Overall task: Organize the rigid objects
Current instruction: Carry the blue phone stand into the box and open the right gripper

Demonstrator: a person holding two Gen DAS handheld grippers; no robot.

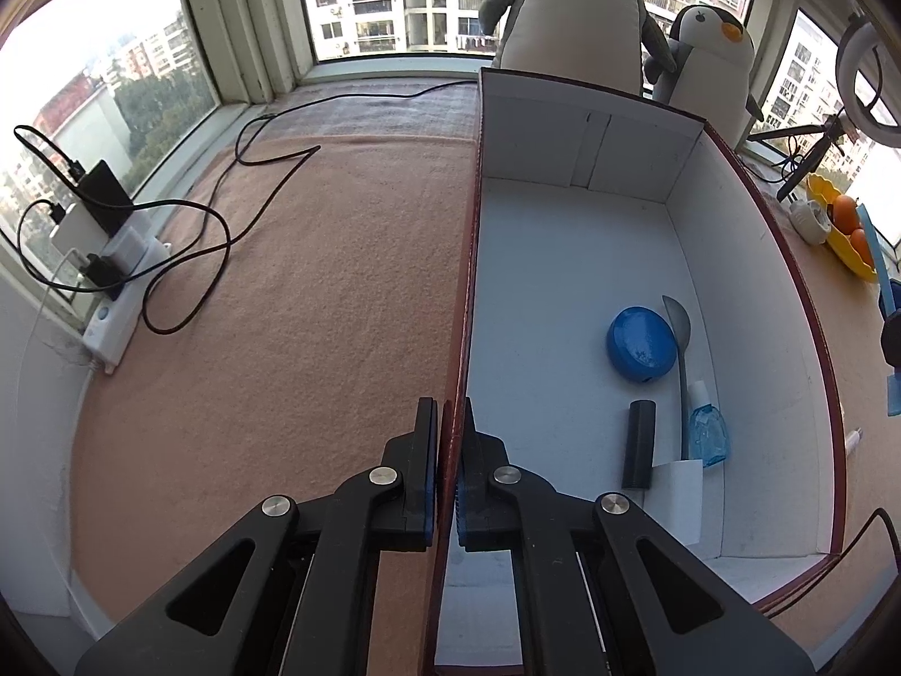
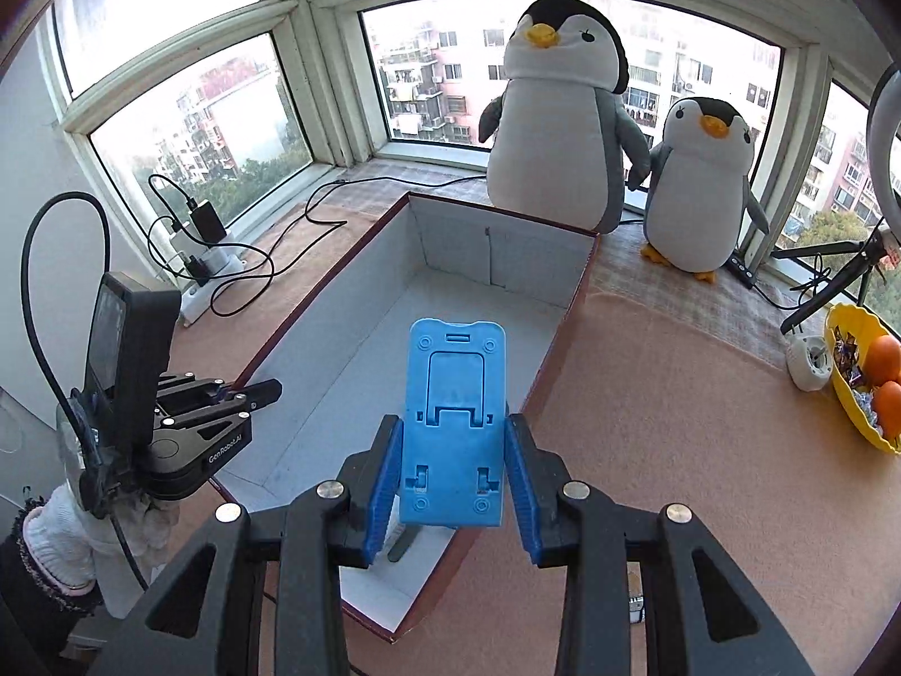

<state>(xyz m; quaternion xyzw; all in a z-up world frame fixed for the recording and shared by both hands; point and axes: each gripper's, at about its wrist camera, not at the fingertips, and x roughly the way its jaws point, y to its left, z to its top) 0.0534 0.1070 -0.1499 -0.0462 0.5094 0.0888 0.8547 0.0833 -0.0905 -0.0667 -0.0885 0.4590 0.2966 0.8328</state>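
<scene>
Though over box (image 2: 580,273), stand (image 2: 453,422) between pads (image 2: 521,484).

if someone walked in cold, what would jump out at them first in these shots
Probably the bright blue plastic phone stand, held between the right gripper fingers above the big white-lined cardboard box with a dark red rim. Next, the two plush penguins, one large and one small, standing by the window behind the box. The left gripper is clamped on the box's left wall.
</scene>
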